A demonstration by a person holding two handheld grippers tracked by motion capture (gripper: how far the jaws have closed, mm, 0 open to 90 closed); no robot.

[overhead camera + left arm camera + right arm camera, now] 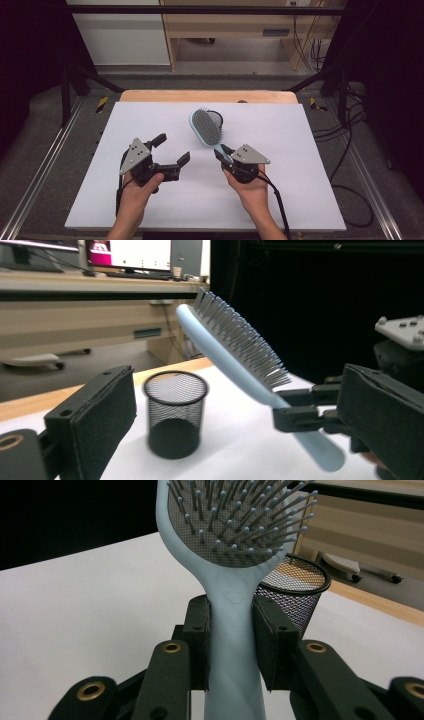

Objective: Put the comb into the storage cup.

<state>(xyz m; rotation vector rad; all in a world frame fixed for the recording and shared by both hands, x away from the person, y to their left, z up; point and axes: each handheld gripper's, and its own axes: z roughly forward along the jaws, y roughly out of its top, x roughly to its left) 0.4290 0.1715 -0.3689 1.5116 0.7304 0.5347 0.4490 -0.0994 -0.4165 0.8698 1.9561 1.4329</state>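
The left tool (pixel 170 148) hangs over the left half of the white surface (pixel 125 200). Its jaws stand wide apart, with nothing between them. The right tool (pixel 221 151) is closed tight on the handle of the blue hairbrush (pixel 206 127) and holds it up over the middle of the surface, bristles up. Just behind the brush, toward the far edge, stands a black mesh cup (pixel 175 412).

I think the brush could tip or slip, because the right tool pinches only the thin handle and the big head is heavy. It could also bump the light cup and knock it over.
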